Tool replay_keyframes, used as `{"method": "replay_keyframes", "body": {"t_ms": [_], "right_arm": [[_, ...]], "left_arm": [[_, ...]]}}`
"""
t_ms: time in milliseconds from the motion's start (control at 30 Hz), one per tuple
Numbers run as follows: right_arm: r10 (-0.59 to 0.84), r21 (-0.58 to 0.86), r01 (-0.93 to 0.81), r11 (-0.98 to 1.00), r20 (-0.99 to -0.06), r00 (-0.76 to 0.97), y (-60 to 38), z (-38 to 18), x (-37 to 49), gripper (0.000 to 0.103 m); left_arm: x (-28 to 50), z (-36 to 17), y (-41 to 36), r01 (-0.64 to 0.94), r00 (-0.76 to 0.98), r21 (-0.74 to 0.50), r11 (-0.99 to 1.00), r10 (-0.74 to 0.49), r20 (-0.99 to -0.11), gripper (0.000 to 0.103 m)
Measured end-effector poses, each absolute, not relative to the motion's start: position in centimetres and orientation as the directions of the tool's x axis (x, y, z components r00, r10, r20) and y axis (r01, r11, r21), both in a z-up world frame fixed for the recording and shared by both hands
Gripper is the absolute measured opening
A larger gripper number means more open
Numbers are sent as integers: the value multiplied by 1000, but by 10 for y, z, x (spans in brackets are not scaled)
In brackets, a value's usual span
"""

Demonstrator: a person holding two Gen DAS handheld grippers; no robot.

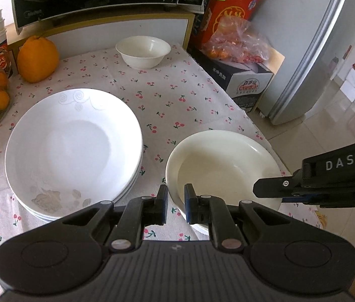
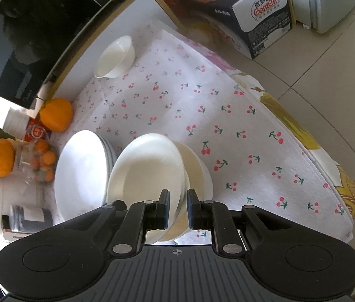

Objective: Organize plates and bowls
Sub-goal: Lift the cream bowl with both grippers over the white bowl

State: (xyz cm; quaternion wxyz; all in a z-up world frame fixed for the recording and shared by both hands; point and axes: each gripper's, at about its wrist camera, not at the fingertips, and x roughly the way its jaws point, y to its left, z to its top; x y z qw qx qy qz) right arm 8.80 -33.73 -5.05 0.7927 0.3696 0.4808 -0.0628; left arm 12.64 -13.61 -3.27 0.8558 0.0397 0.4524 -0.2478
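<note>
Clamped on the near rim of the cream bowl (image 1: 224,166), the left gripper (image 1: 176,207) holds it just right of the stack of white plates (image 1: 73,151) on the cherry-print table (image 1: 177,100). Opposite, the right gripper (image 2: 178,210) pinches that bowl's other rim. Farther back, a small white bowl (image 1: 143,51) stands alone near the big orange fruit (image 1: 37,59).
</note>
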Motion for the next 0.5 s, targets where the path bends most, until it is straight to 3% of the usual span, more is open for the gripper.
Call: {"method": "replay_keyframes", "body": {"t_ms": [500], "right_arm": [[260,518,454,725,-816,516,-338,-54,90,18]], "left_arm": [[127,-38,-138,465,447,-152,872,-380,-810,12]]}}
